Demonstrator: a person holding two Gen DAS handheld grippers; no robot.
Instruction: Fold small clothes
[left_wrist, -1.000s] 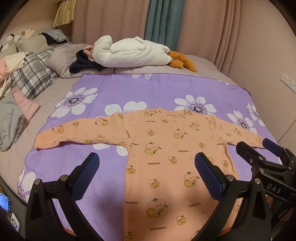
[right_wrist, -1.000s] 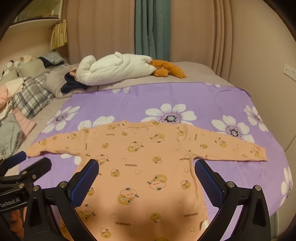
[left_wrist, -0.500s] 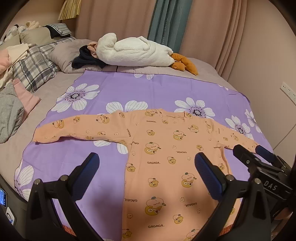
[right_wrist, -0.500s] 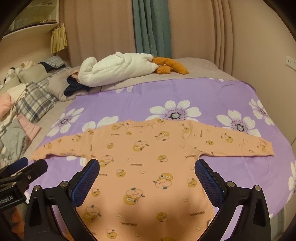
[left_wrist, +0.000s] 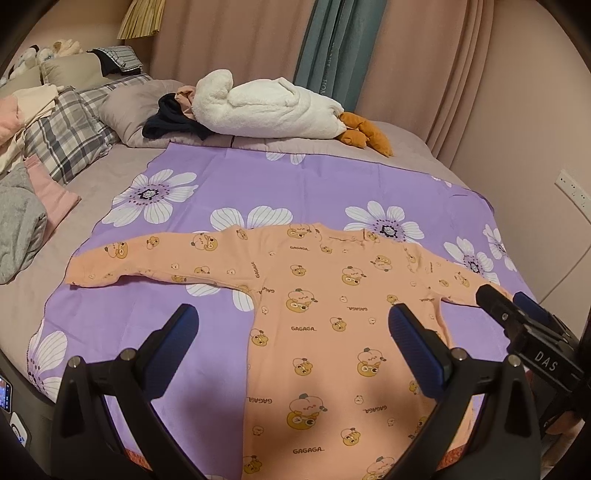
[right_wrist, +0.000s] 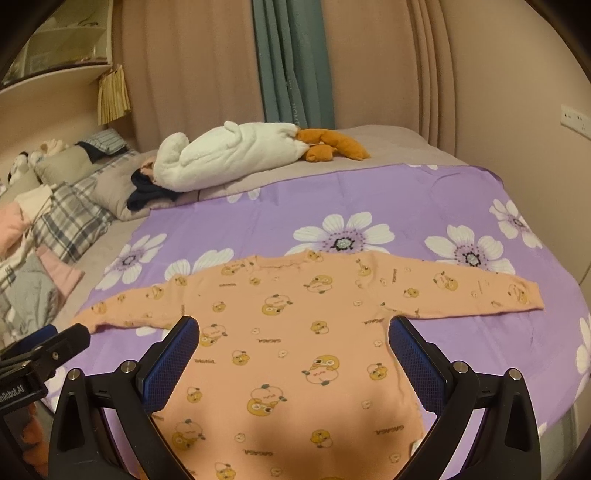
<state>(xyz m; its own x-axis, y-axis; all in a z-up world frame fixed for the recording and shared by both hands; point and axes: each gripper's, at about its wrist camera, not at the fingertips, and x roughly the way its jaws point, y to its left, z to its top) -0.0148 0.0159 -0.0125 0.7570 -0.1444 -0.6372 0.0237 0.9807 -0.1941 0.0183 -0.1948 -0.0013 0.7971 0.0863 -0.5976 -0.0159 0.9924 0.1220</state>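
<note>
Left gripper: jaws apart, raised higher than before. Orange shirt: flat, sleeves spread, on purple floral sheet, unmoved. Right gripper: jaws apart, also lifted, holding nothing.

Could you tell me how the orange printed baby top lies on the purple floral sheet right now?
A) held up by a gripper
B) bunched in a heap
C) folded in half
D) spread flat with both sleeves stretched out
D: the orange baby top lies flat on the purple floral sheet, both sleeves extended sideways.
</note>
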